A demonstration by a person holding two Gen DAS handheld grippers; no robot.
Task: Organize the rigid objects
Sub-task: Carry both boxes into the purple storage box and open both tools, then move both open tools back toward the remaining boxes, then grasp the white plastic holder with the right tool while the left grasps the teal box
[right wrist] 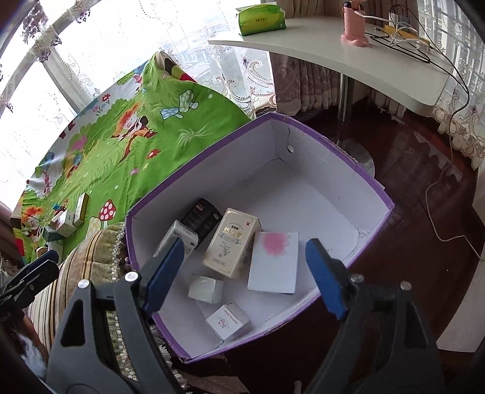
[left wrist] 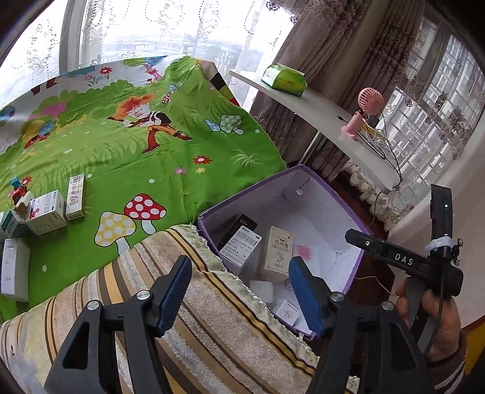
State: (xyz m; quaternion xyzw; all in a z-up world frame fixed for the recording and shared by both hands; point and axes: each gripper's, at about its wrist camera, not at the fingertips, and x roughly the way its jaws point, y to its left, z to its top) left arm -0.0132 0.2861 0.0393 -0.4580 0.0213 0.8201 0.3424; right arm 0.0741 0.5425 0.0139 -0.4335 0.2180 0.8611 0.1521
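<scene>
**Six cartons in the box, more waiting on the bed**

Six small cardboard packages lie in the open purple-edged, white-lined cardboard box [right wrist: 348, 169]: a gold-printed upright-format carton [right wrist: 232, 242] leaning over its neighbours, a black carton [right wrist: 201, 216] behind it, a white carton with blue print [right wrist: 178, 235] against the near wall, a flat white packet with a pink blotch [right wrist: 274, 262], and two small white cube cartons [right wrist: 206, 289] [right wrist: 228, 321] on the bare floor of the box. They appear dropped in loosely, not stacked.

The right hand-held gripper [right wrist: 245, 272] hangs over the box with its blue pads wide apart and nothing between them. The left hand-held gripper [left wrist: 241, 291] is likewise open and empty, poised above the striped beige towel-covered cushion [left wrist: 212, 318] at the box's rim.

On the green cartoon-print bedsheet [left wrist: 169, 169] a cluster of white medicine cartons [left wrist: 48, 212] stands near the edge, well apart from the box; these seem to be the remaining work. A white desk [right wrist: 394, 69] behind carries a green tissue pack [right wrist: 262, 19] and a pink fan [left wrist: 365, 112].
</scene>
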